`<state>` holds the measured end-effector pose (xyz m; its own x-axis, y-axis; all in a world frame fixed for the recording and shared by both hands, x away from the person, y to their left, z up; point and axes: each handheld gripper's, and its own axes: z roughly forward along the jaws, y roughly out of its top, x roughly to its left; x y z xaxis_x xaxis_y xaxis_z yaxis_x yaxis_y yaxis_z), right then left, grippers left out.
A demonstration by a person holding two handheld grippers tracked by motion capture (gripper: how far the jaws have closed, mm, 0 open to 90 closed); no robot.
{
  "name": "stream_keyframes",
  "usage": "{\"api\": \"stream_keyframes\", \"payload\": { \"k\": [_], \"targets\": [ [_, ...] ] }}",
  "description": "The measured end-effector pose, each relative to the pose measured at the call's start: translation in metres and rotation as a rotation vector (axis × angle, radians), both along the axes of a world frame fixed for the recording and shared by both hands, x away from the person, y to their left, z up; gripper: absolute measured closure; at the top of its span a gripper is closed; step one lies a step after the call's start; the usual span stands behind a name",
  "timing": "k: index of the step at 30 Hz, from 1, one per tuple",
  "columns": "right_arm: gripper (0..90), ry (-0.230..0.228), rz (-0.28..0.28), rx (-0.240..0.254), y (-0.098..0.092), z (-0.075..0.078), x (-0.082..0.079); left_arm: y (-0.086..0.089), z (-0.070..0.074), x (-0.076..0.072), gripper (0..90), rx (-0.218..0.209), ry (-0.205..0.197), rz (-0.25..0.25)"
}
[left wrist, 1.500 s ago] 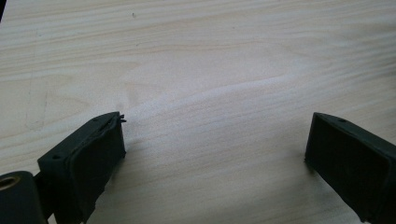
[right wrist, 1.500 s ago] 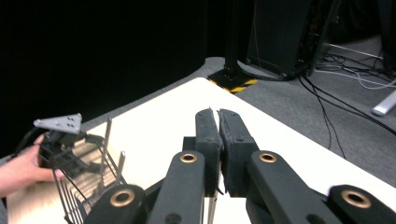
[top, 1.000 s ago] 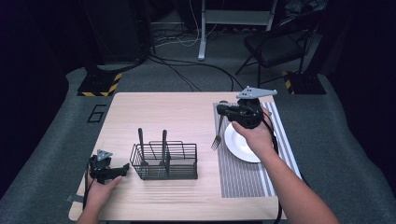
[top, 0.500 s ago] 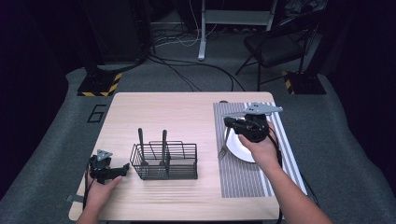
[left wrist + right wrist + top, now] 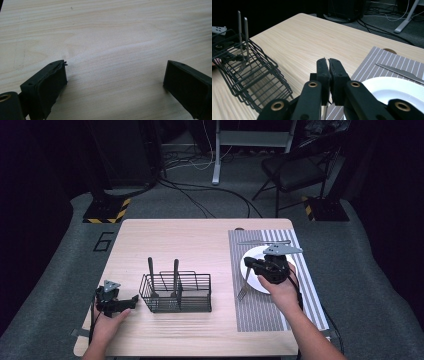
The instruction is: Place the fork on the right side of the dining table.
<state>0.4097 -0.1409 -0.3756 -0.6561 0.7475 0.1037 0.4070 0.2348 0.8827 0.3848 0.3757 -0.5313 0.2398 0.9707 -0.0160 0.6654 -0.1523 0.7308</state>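
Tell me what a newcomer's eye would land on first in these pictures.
First, the white plate on the striped placemat at the table's right, with the right gripper shut above it and a fork lying at the plate's left edge. Next, the black wire basket at mid-table, two utensil handles standing up in it. The left gripper rests open near the table's front left.

Matt wood table [image 5: 200,245] — wire basket [image 5: 176,292]
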Motion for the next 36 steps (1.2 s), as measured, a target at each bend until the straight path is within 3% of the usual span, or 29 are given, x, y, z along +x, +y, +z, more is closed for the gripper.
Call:
{"api": "stream_keyframes", "payload": {
  "k": [16,36],
  "targets": [
    [86.6,0.004,-0.049,0.0,-0.009,-0.008,-0.009,0.0,0.0,0.0,4.6,0.002,-0.003,-0.002],
    [85.4,0.045,-0.17,0.07,-0.043,-0.019,-0.025,0.0,0.0,0.0,4.6,0.002,-0.003,-0.001]
  ]
}}
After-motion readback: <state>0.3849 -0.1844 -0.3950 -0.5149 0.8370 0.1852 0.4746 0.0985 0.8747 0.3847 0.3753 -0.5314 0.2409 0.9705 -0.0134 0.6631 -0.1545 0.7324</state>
